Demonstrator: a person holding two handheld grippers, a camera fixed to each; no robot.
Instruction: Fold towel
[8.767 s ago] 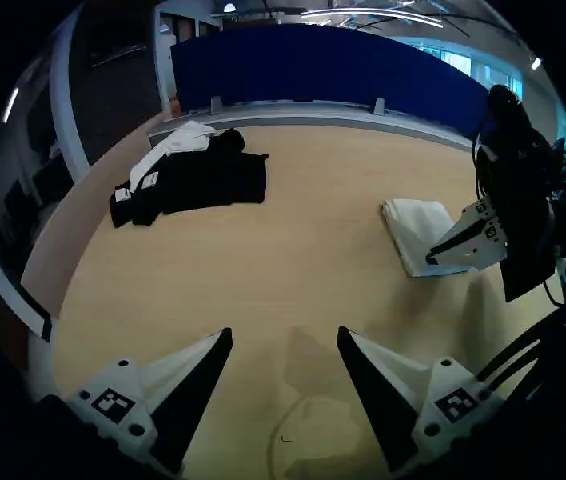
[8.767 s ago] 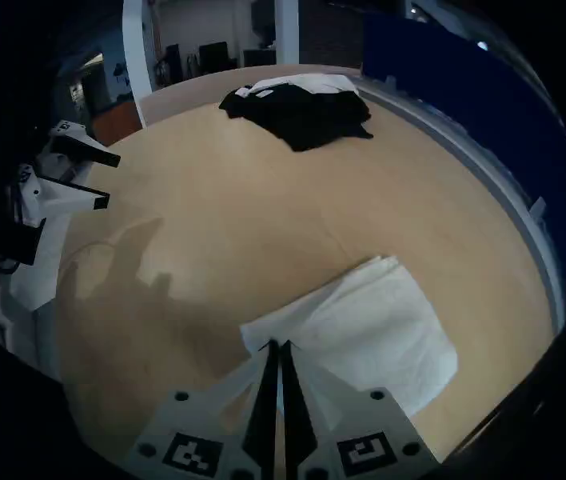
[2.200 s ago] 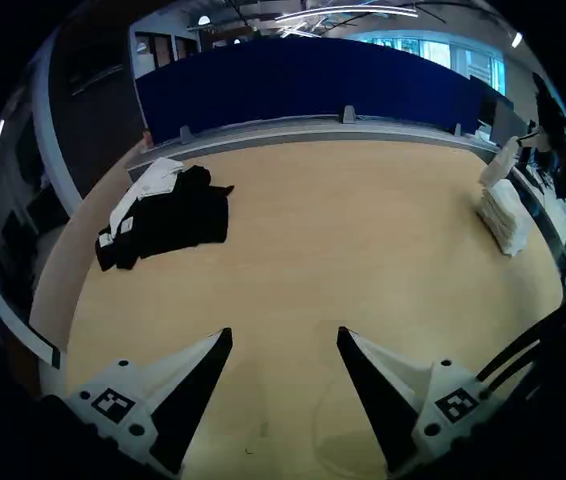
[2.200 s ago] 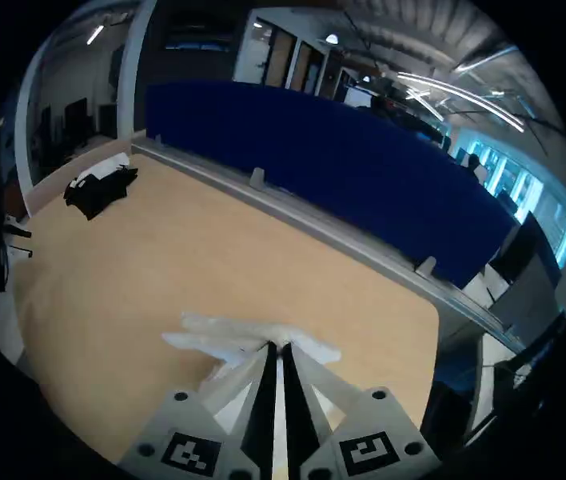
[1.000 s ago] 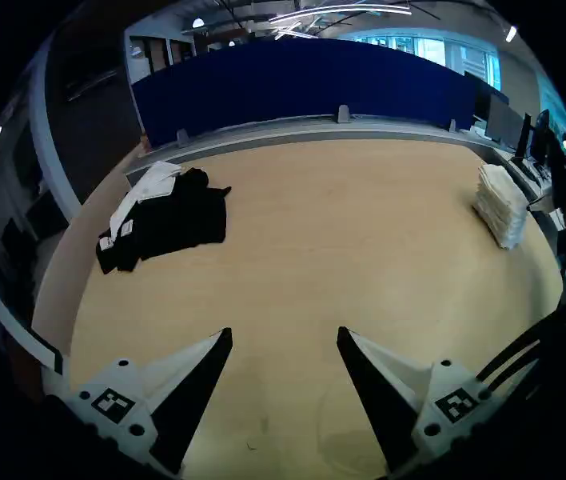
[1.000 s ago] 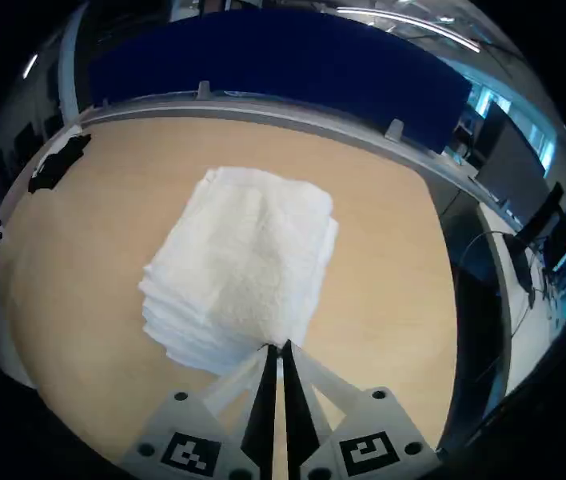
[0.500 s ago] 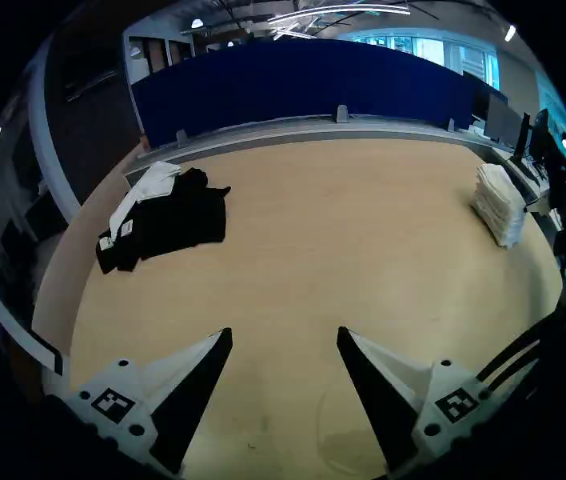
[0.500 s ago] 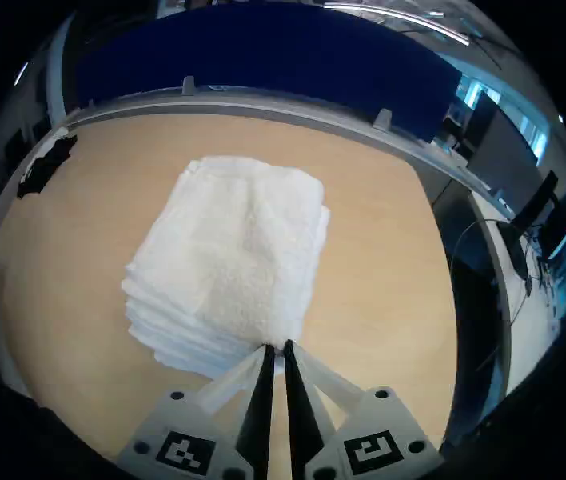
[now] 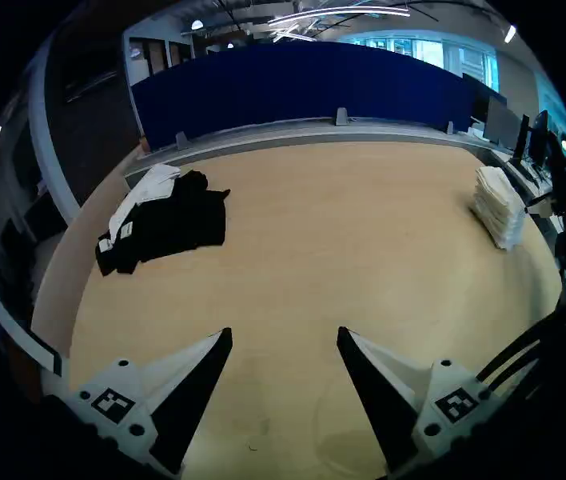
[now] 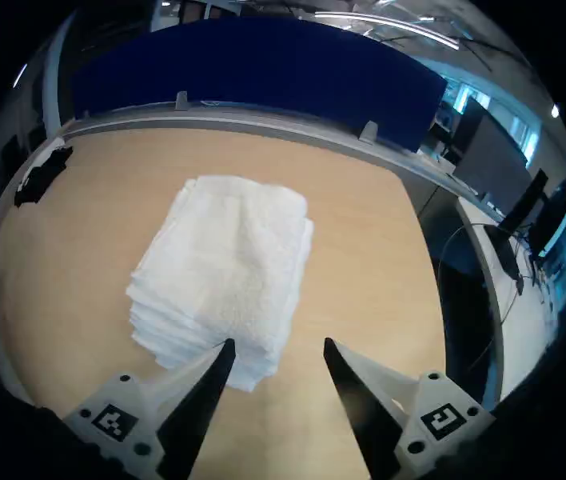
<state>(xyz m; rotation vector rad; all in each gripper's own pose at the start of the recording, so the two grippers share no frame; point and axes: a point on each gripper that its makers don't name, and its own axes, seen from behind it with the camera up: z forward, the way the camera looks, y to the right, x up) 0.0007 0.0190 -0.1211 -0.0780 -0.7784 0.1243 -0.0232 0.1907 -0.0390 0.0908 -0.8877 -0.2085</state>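
In the right gripper view, the right tongs [image 10: 277,344] stand apart with nothing between them, hovering at the near edge of the towel stack [image 10: 223,264]. The stack is white, neatly folded and several layers high. It lies on the pale wooden tabletop [image 10: 363,240], and its near corner is just beside the left tip of the tongs. I cannot tell whether that tip touches the cloth. Far off to the left lie dark clothes [image 10: 39,176], and a blue partition [image 10: 243,64] runs along the far edge of the tabletop.

In the left gripper view, the left tongs [image 9: 283,332] are spread wide over bare tabletop [image 9: 323,240], gripping nothing. From here the towel stack [image 9: 499,204] sits at the far right, well apart from these tongs. The dark clothes [image 9: 171,224] lie at the far left, with a white garment [image 9: 151,182] on their far side.
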